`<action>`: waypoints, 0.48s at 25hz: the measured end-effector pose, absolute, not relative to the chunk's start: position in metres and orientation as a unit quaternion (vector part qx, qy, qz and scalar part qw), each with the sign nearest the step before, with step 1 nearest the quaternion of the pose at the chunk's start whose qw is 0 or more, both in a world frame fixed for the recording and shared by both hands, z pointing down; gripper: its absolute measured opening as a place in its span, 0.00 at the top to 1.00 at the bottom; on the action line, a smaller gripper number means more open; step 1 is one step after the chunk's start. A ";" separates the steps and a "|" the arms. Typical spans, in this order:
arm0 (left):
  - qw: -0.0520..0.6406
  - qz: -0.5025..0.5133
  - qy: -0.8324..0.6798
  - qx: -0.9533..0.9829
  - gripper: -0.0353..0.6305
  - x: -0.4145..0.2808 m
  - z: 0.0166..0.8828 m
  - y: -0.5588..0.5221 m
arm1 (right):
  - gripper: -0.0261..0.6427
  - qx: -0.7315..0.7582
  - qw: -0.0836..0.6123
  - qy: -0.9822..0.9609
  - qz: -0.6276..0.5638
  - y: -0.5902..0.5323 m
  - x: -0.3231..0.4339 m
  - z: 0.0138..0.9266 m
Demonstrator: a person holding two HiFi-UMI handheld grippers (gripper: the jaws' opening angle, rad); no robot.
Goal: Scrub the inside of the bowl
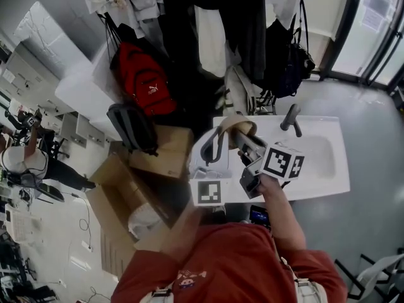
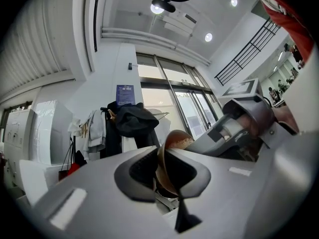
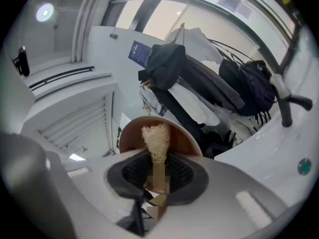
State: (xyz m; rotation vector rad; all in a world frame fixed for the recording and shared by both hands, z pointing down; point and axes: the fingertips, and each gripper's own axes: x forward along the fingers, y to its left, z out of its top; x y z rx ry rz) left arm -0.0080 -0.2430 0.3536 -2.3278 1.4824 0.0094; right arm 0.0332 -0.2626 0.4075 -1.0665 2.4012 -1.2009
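A tan bowl [image 1: 238, 126] is held tilted on edge over the left end of the white sink [image 1: 328, 169]. My left gripper [image 2: 167, 171] is shut on the bowl's [image 2: 172, 148] rim, which runs edge-on between its dark pads. In the right gripper view, my right gripper [image 3: 158, 176] is shut on the wooden handle of a scrub brush [image 3: 155, 142]. The brush's pale fibre head lies against the inside of the bowl [image 3: 182, 138]. In the head view the right gripper [image 1: 251, 149] reaches toward the bowl from the right, and the left gripper [image 1: 216, 145] holds it from below.
A grey faucet [image 1: 290, 117] stands at the back of the sink. Cardboard boxes [image 1: 120, 194] sit on the floor at left. A red backpack [image 1: 145, 84] and dark hanging clothes [image 1: 240, 30] are behind the sink. A drain [image 3: 304, 167] shows in the basin.
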 end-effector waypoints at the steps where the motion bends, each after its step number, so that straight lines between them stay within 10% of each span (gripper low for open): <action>1: 0.190 0.004 0.527 -0.828 0.88 -0.007 0.354 -0.243 | 0.85 -0.374 0.115 0.832 -0.394 -0.263 0.034 0.407; 12: 0.175 0.018 0.530 -0.829 0.89 -0.009 0.353 -0.249 | 0.85 -0.452 0.013 0.871 -0.193 -0.263 0.035 0.402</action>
